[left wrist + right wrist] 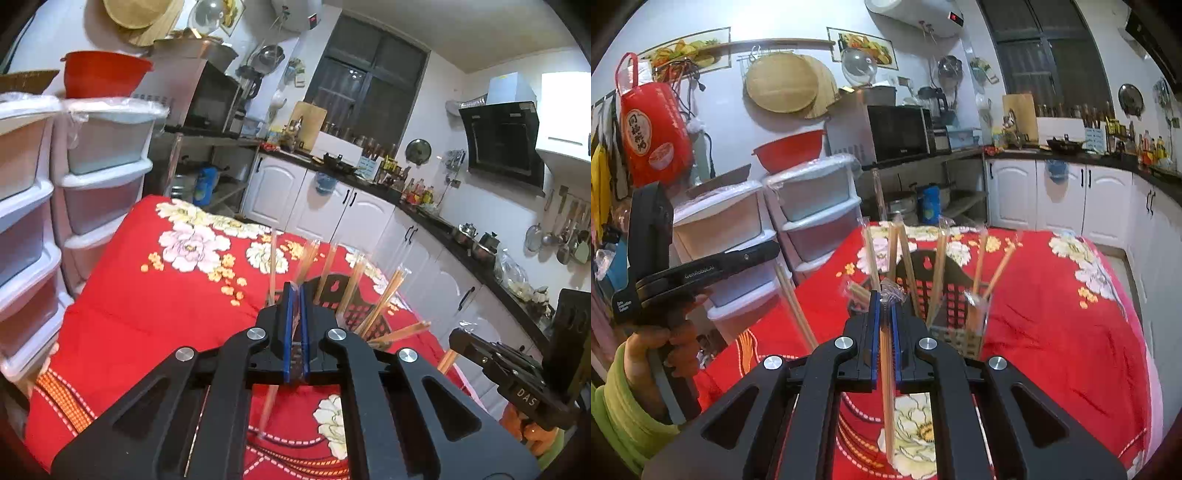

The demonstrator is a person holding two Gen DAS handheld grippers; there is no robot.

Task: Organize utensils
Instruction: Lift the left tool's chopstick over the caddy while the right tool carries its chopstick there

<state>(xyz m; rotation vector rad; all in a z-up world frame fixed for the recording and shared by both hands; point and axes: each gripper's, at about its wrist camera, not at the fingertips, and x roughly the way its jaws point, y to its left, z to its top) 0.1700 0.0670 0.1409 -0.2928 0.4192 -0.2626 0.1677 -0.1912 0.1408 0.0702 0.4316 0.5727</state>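
My left hand-held gripper (295,291) was clamped on a plastic-wrapped pair of chopsticks (269,406), and my right hand-held gripper (885,295) pinched another wrapped pair (886,376), both above the red floral desk (147,314). Ahead stood the black lattice holder (945,291), already bristling with wrapped chopsticks (940,266). The sticks looked light and stiff, their film sleeves slippery; gripping mid-length, on the wood rather than loose wrapper, seemed safest.

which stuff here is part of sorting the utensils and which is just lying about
Job:
left gripper and right gripper, each shut on wrapped chopsticks
black holder

Lying about:
red bowl
drawers
microwave
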